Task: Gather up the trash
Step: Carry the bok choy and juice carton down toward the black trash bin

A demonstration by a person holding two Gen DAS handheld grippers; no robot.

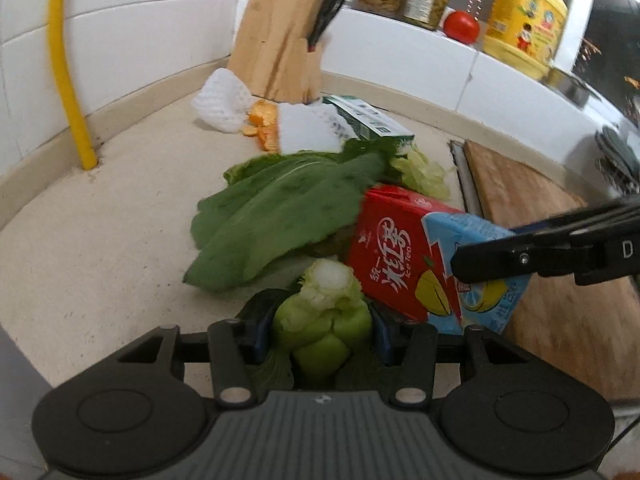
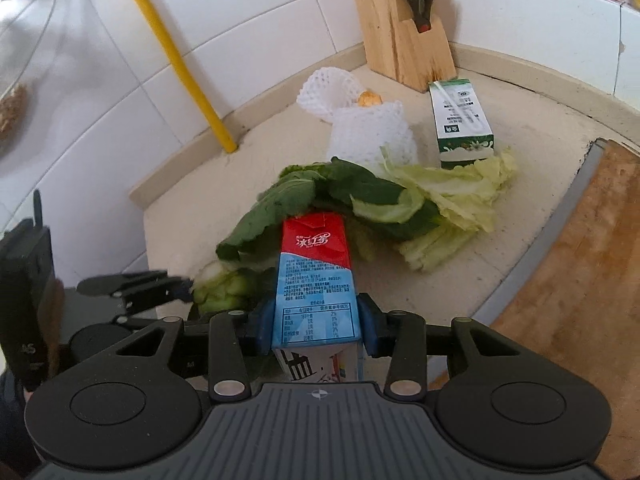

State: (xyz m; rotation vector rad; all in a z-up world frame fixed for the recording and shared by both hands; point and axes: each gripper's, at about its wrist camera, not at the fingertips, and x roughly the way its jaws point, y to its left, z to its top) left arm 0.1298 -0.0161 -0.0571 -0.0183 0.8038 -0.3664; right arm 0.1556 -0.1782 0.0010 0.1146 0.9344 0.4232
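My left gripper (image 1: 320,330) is shut on the pale green stalk end of a vegetable scrap (image 1: 324,312), whose dark green leaves (image 1: 280,216) trail over the counter. My right gripper (image 2: 316,326) is shut on a red and blue ice tea carton (image 2: 316,280), which also shows in the left wrist view (image 1: 412,256). The left gripper appears in the right wrist view (image 2: 176,286) at the stalk (image 2: 224,286). Pale lettuce leaves (image 2: 452,200), white foam fruit nets (image 2: 360,128), orange peel (image 1: 264,124) and a green milk carton (image 2: 460,120) lie farther back.
A wooden knife block (image 1: 276,44) with scissors stands in the corner. A yellow pipe (image 1: 68,80) rises from the counter at the left. A wooden cutting board (image 1: 552,240) lies to the right. Jars, a tomato (image 1: 462,26) and a yellow oil jug (image 1: 524,16) stand on the ledge.
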